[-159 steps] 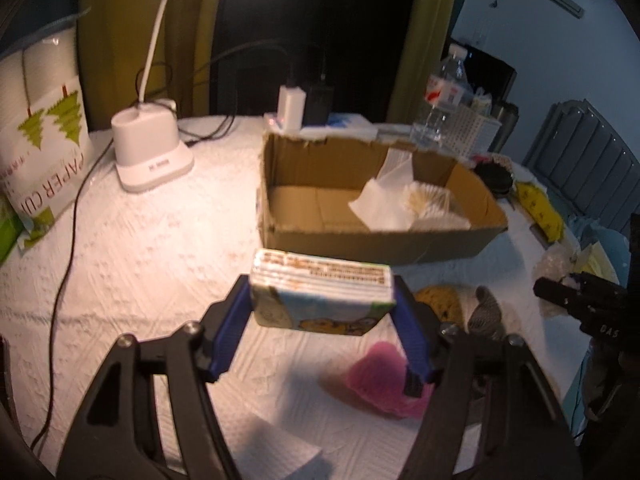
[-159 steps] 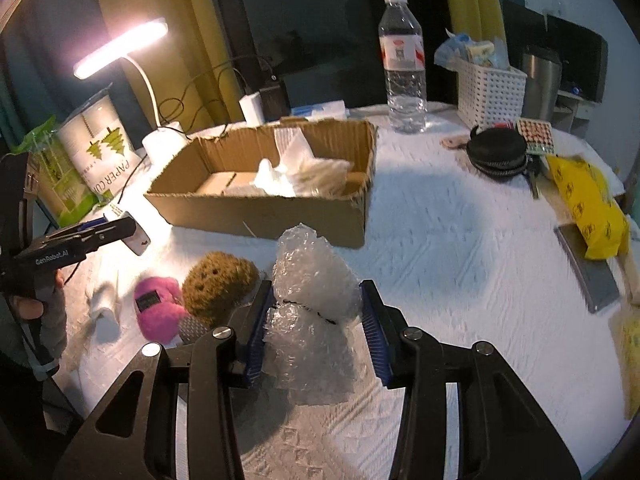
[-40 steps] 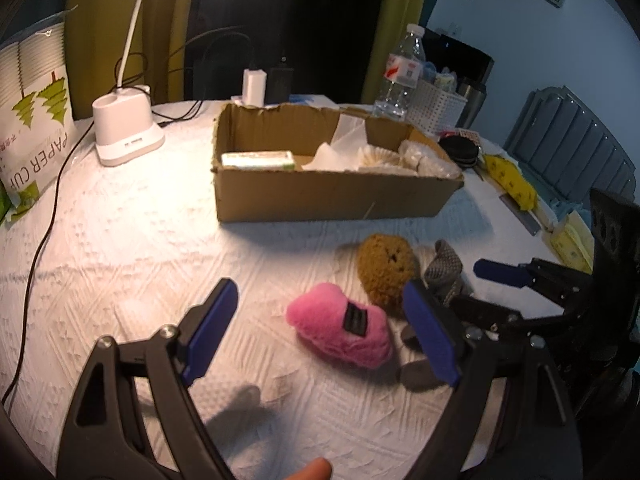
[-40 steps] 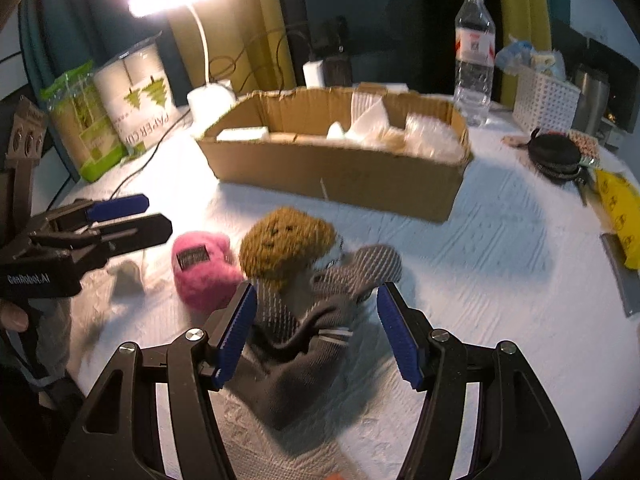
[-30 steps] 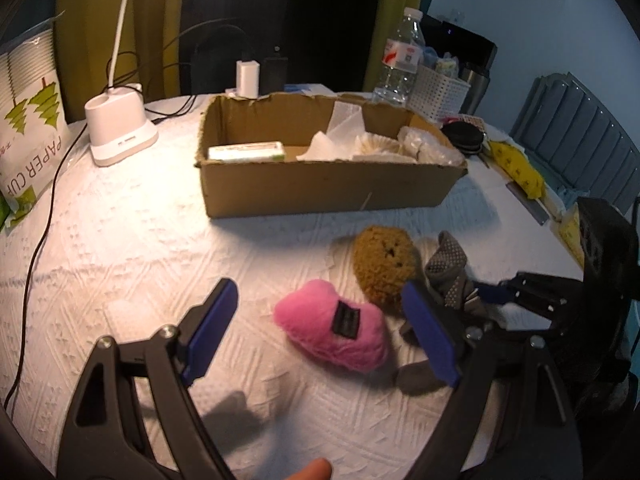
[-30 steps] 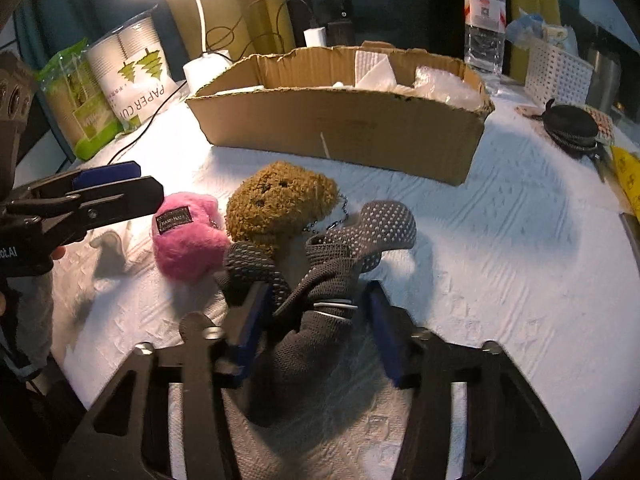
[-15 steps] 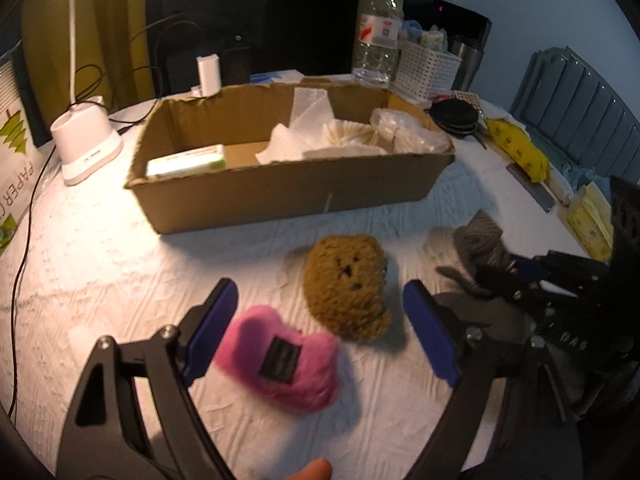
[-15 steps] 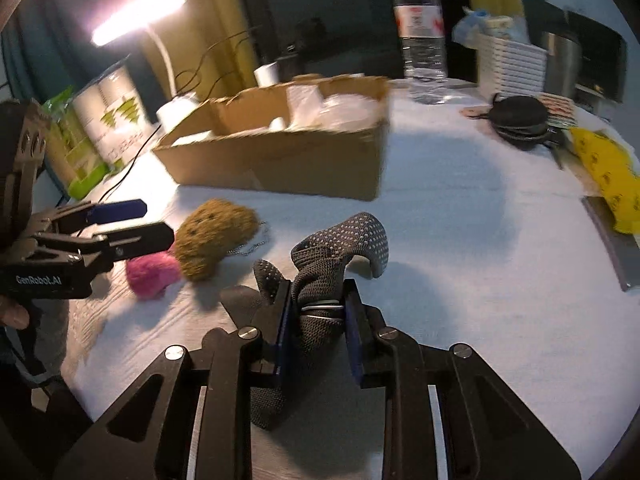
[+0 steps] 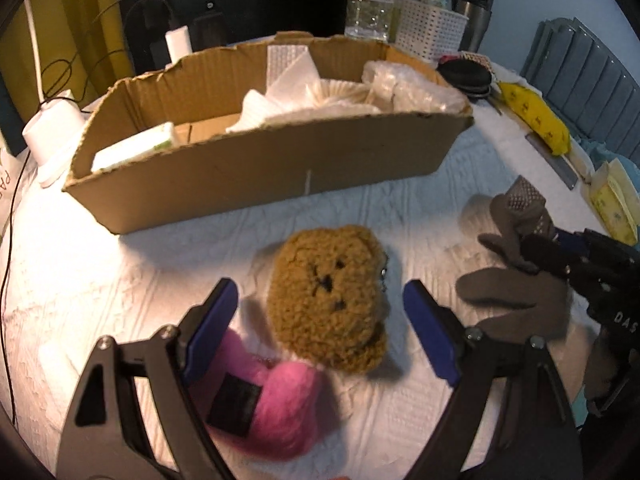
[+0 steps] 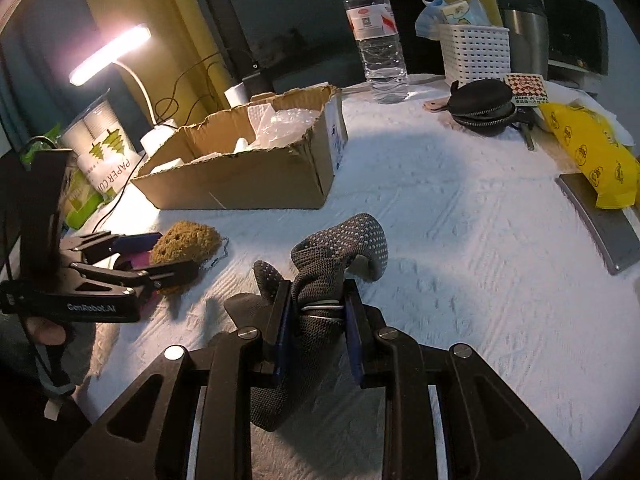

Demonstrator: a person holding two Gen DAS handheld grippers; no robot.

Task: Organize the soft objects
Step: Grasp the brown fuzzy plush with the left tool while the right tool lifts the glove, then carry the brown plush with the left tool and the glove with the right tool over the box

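A brown fuzzy plush (image 9: pixel 326 296) lies on the white cloth, between the open blue pads of my left gripper (image 9: pixel 320 320). A pink plush (image 9: pixel 260 404) lies under the left finger. My right gripper (image 10: pixel 316 312) is shut on grey dotted socks (image 10: pixel 340 256) and holds them above the cloth; they also show in the left wrist view (image 9: pixel 516 256). The cardboard box (image 9: pixel 256 168) behind holds tissue, bubble wrap and a tissue pack. In the right wrist view the brown plush (image 10: pixel 186 240) sits at my left gripper (image 10: pixel 156 256), left of the box (image 10: pixel 248 176).
A water bottle (image 10: pixel 376 36), white basket (image 10: pixel 474 52), black pouch (image 10: pixel 484 108), yellow packet (image 10: pixel 592 148) and grey slab (image 10: pixel 604 224) stand at the back and right. A desk lamp (image 10: pixel 112 56) and paper cup pack (image 10: pixel 104 152) are at the left.
My right gripper closed on the grey socks and lifted them to the right. My left gripper moved forward from the pink plush until its open pads flank the brown plush.
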